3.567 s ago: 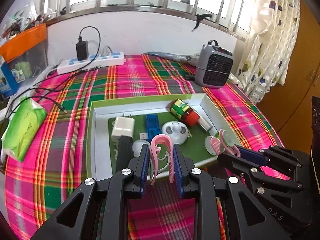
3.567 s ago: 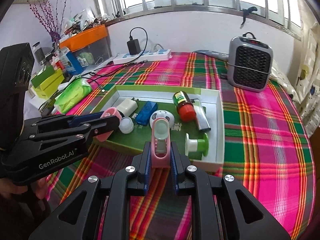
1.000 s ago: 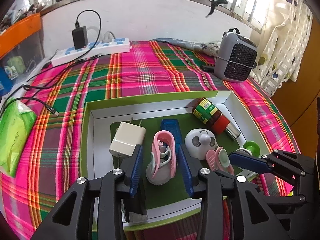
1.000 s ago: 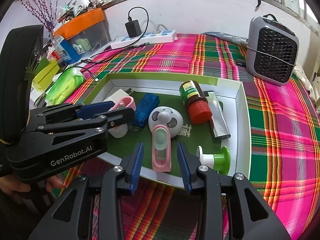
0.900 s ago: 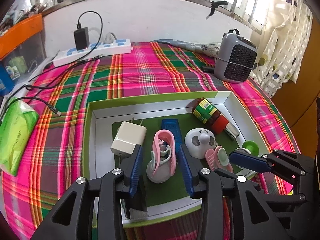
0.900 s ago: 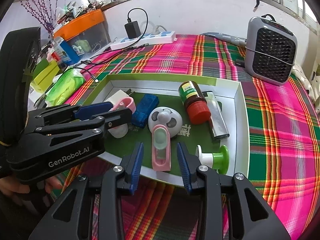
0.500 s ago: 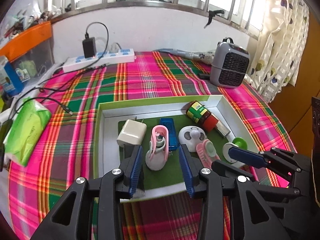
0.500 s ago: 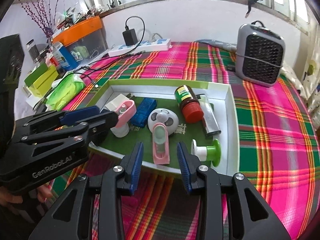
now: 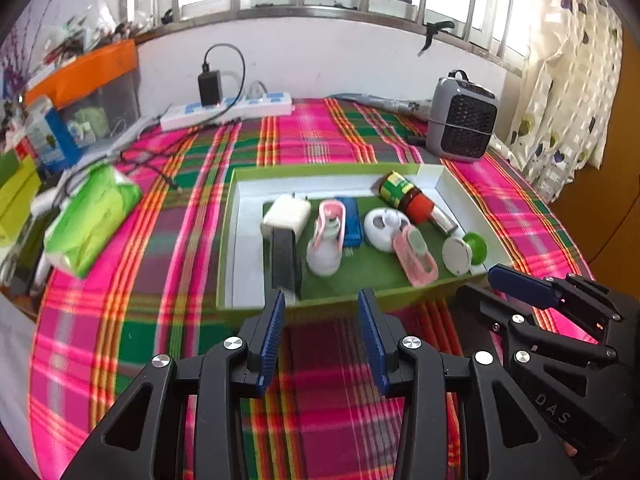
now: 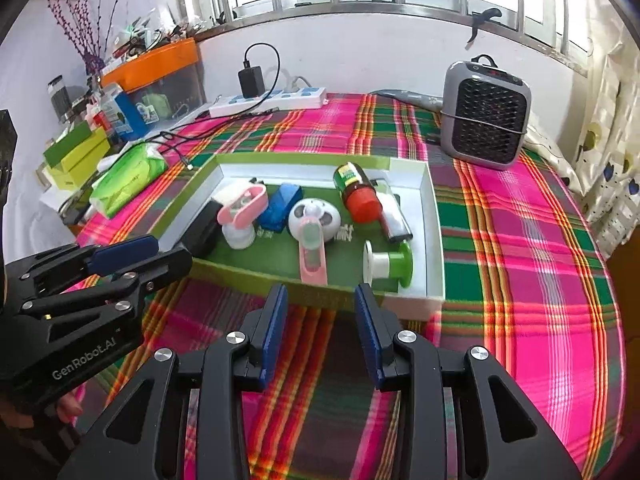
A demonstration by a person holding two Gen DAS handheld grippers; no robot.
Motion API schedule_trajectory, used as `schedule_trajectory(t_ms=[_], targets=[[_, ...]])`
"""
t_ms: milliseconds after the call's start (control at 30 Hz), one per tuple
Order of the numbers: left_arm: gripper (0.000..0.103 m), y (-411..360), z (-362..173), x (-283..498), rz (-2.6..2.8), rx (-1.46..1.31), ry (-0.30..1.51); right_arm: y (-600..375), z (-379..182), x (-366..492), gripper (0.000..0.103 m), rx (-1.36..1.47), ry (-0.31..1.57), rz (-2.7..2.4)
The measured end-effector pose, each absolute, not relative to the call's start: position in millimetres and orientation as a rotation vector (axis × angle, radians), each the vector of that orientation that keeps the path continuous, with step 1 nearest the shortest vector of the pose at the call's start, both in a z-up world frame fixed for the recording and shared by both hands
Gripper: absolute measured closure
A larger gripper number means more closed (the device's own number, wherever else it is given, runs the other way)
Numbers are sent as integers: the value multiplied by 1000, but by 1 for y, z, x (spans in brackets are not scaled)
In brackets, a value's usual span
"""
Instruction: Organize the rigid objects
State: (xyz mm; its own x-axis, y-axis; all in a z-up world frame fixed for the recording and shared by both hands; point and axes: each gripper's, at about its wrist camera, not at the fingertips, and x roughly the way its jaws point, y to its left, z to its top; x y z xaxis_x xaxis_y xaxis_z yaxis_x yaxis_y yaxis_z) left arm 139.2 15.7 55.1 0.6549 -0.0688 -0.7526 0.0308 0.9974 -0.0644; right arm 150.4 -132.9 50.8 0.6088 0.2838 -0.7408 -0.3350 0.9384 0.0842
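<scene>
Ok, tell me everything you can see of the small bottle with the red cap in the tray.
The bottle is a small dark jar, glass by its look, with a green and yellow label and a wide red cap. It is shut and lies on its side on the green floor of the tray, bottom toward the far wall, cap toward the camera. A silvery lighter-like object lies along its right side, apparently touching. Neither gripper is near it.

Pink clip [image 10: 312,254] and pink-white pump [image 9: 327,239] lying in tray [image 9: 230,240].
</scene>
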Motion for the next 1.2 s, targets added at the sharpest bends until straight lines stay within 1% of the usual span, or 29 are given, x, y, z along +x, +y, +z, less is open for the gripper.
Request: schedule_trajectory(t_ms=[433, 600, 633, 667, 733, 1000, 1100, 1200], targets=[[66, 7, 18, 109, -28, -33, 948, -140, 28, 130, 66, -48, 909, 295], [66, 5, 15, 104, -31, -37, 946, -145, 20, 127, 66, -42, 928, 277], [66, 6, 15, 104, -29, -41, 945, -146, 19, 126, 65, -43, 932, 272], [66, 6, 14, 103, -23, -39, 943, -146, 18, 126, 59, -41, 935, 272], [66, 5, 14, 103, -12, -35, 939, -145, 17, 125, 54, -45, 932, 277], [66, 0, 12, 101, 10, -9, 925, -138, 14, 120, 53, -113, 903, 248], [65, -4, 11, 101, 20, 16, 921, -139, 14, 121, 49, -110, 905, 238], [63, -3, 11, 102, 20, 7, 917, -140, 14, 121, 48, -106, 906, 237]])
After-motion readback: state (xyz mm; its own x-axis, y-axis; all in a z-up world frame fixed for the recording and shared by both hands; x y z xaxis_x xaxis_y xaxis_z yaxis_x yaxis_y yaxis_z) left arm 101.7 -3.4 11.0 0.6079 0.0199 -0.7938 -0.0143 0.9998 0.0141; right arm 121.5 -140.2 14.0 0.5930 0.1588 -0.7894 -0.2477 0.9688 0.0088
